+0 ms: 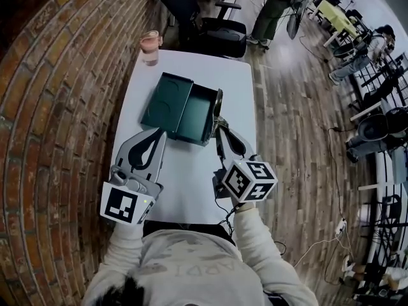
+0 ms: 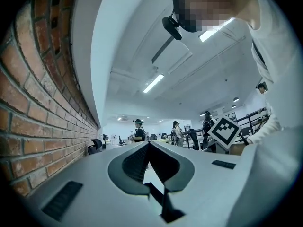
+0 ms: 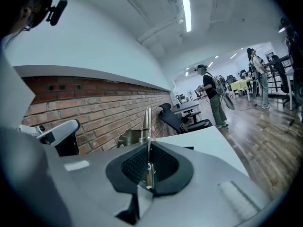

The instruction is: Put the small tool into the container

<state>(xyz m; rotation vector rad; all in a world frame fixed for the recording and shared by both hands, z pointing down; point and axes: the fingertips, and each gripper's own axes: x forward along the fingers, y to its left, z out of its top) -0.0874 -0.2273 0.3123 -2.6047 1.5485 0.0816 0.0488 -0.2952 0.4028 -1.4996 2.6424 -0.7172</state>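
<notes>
- The pale sweatshirt (image 1: 191, 266) of the person carries faint lettering, partly readable as "ARDI".
- The right gripper (image 1: 220, 125) pinches a thin silver metal tool (image 3: 147, 126), its tip up at the right rim of the open dark green tin container (image 1: 197, 115).
- The left gripper (image 1: 160, 134) is pressed together and empty, over the white table (image 1: 191, 177) just near the container.

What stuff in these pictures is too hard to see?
Small tool: edge-on in the right gripper view, tiny in the head view; kind unclear.
Container: mostly hidden behind the right gripper in its own view.
Cup: contents too small, head view.
</notes>
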